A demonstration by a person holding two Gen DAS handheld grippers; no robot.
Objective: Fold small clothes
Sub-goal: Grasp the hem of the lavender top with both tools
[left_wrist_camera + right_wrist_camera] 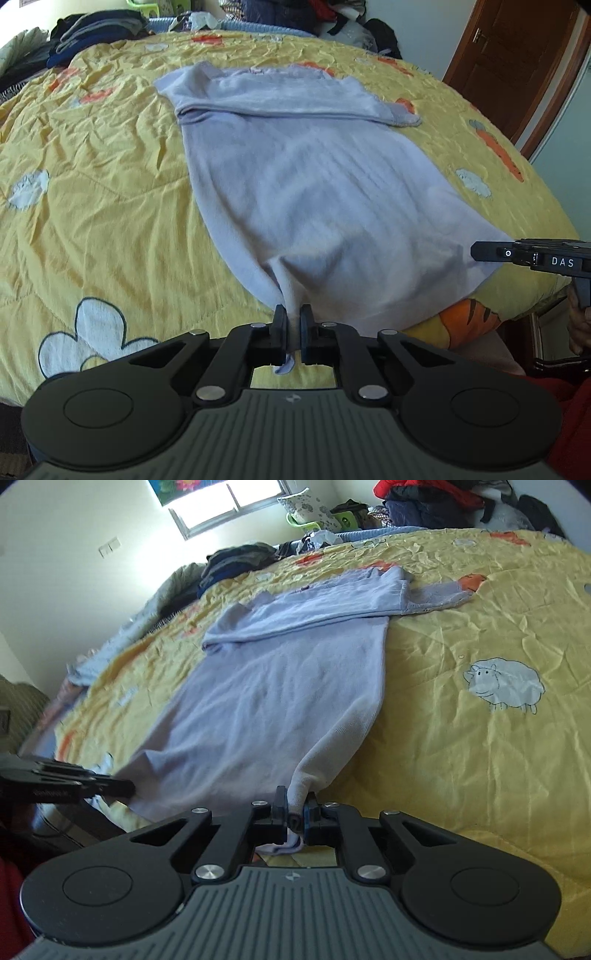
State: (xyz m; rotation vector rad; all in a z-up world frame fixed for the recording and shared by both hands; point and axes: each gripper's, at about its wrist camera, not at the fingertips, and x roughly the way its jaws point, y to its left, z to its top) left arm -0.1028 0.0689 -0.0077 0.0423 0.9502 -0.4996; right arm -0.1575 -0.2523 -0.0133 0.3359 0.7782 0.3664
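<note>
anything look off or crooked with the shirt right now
One thing: a sleeve cuff pokes out past the shirt edge at the far fold, so that fold is uneven. Both the left gripper and right gripper pinch the near hem corners cleanly.

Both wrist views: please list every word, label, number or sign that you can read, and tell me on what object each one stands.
"DAS": white letters on the side of the right hand-held gripper, in the left wrist view.
A small white circle sign on the same body, beside the letters.
A faint line of print on the left hand-held gripper, in the right wrist view: too blurred to read.
A small logo mark on each grey camera housing: no letters.
</note>
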